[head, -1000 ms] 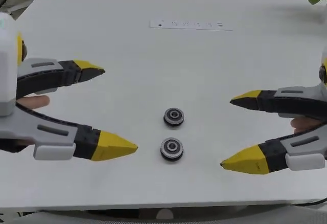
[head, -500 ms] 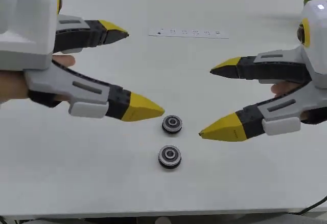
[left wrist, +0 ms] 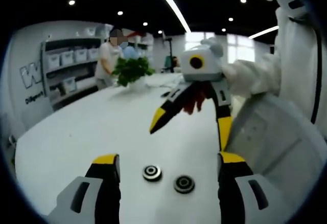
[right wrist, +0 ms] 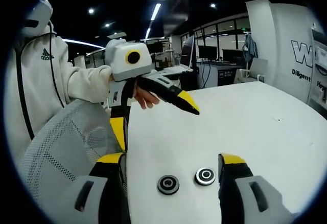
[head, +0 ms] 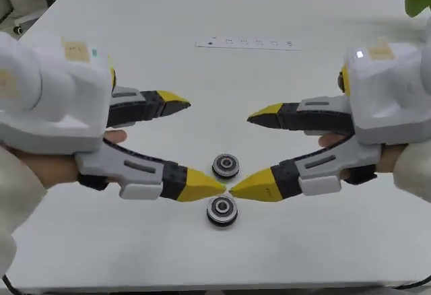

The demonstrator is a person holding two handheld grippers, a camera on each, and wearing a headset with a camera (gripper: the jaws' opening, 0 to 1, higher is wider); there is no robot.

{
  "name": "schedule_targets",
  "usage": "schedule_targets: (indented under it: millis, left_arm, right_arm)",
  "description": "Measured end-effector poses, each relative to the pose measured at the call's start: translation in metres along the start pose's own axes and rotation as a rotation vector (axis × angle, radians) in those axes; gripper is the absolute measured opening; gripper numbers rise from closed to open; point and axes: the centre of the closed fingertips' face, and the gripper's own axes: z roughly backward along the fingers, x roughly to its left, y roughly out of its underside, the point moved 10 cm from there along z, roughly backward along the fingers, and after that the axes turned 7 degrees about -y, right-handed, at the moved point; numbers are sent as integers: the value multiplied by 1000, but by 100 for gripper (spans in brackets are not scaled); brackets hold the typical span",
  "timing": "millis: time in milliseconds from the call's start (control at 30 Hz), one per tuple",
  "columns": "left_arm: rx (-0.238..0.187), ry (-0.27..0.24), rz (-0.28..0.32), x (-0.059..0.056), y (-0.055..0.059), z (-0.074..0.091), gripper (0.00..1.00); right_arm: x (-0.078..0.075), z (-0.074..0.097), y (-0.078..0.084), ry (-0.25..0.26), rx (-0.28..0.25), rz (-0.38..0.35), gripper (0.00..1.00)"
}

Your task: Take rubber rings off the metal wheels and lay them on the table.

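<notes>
Presently both grippers stand wide, neither holding anything. The left gripper [head: 205, 145] and right gripper [head: 241, 153] face each other over the table [head: 202, 73], lower jaw tips almost meeting. The far wheel [head: 225, 166] lies between the open jaws of both. The near wheel [head: 222, 210] lies just outside the lower tips, toward the table's near edge. The rubber rings [head: 222, 222] read as dark outer bands, detail too small. Whether the lower tips touch each other cannot be told.
</notes>
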Motion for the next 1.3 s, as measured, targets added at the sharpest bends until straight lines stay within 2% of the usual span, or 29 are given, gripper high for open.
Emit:
schedule_targets:
  millis: [67, 200, 233, 333, 533, 600, 700, 833, 1067, 1200, 1300]
  left_arm:
    - [-10, 10, 11, 1, 4, -3, 77]
    - [-62, 21, 61, 0, 11, -9, 74]
    - [-61, 25, 57, 0, 12, -11, 73]
    - [-37, 18, 22, -1, 19, -14, 69]
    - [-42, 12, 46, 0, 26, -19, 63]
    - [-30, 7, 42, 1, 29, -20, 62]
    - [-19, -1, 46, 1, 32, -21, 60]
    - [-5, 0, 24, -3, 36, -25, 55]
    - [8, 35, 29, -12, 42, -34, 47]
    - [28, 45, 20, -16, 47, -37, 43]
    - [60, 57, 10, -19, 52, -40, 41]
  right_arm:
    - [-4, -4, 9, 5, -11, -8, 70]
    - [-11, -11, 22, 8, -25, -19, 64]
    - [-11, -12, 24, 7, -25, -16, 64]
    - [-13, -14, 28, 10, -22, -17, 62]
    - [-13, -20, 42, -28, -2, -55, 56]
    - [-13, -22, 47, -34, 1, -69, 53]
    - [-13, -26, 58, -39, 40, -85, 47]
    - [-12, -30, 69, -47, 93, -92, 45]
    - [-12, -30, 72, -31, 98, -92, 39]
    - [-10, -33, 75, -42, 117, -83, 36]
    - [-7, -35, 76, -52, 133, -75, 34]
